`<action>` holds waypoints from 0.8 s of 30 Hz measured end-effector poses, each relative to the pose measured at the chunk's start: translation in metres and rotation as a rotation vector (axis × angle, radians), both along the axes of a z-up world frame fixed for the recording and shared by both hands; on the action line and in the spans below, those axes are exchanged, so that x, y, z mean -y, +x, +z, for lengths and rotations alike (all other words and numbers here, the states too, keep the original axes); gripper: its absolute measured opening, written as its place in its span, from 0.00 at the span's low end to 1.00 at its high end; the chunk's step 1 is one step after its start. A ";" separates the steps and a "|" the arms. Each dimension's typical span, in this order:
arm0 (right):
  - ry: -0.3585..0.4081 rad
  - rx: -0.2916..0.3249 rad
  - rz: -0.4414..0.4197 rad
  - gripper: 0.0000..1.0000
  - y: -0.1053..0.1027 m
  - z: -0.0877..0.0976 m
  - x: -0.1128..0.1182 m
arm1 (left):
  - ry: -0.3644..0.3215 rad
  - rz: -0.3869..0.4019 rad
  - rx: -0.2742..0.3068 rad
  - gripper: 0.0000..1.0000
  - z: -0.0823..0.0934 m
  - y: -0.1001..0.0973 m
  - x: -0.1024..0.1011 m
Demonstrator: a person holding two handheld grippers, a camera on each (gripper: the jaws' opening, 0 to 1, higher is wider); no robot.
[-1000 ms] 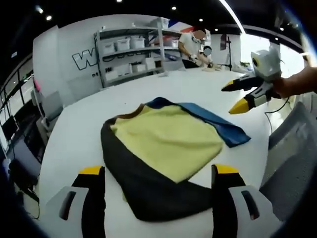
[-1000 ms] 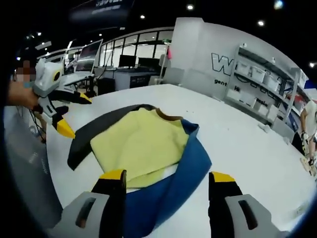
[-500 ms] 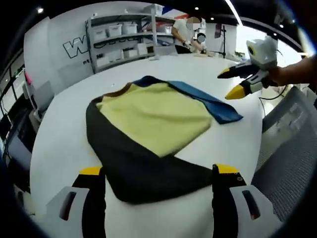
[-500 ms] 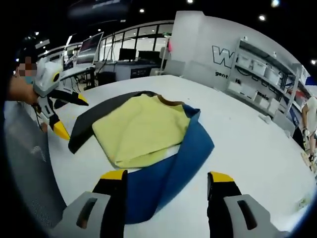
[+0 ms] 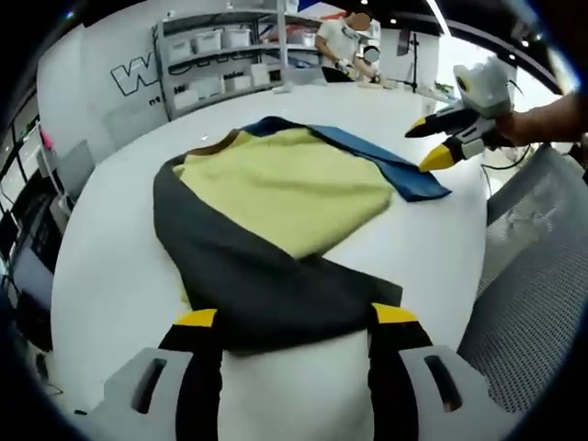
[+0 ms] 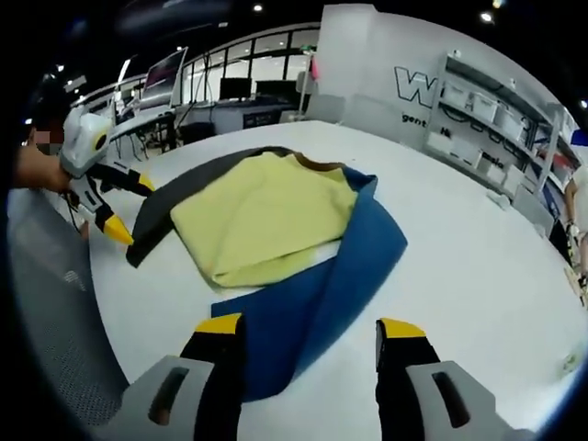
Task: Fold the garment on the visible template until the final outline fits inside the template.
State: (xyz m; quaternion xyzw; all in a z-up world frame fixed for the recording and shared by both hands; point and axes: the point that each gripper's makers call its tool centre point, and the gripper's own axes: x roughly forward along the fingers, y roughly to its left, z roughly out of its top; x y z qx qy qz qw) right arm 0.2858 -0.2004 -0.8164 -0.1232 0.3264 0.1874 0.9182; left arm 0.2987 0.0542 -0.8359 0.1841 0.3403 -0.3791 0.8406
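So my left gripper has its jaws spread wide with nothing between them, tips sitting right at the near edge of the dark grey sleeve. The right gripper is the same story: jaws wide apart, holding nothing, hanging just over the end of the blue sleeve.

Both sleeves belong to the garment, which lies spread on the white surface with its yellow body in the middle, grey sleeve running toward my left side and blue one toward my right. I can't make out any template outline under it from these views, so I'm judging the fold by the yellow body's edges.

My take on doing this step well: come down low, pinch each sleeve near its end, catch only the top layer of cloth, and carry it inward across the yellow part without dragging the whole thing sideways. Lifting a bit before moving should keep the body from bunching. Closing too high probably just grabs air.
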 end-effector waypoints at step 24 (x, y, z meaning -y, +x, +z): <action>-0.031 -0.123 0.023 0.09 -0.013 -0.028 -0.001 | 0.071 0.000 -0.012 0.06 -0.001 0.011 -0.002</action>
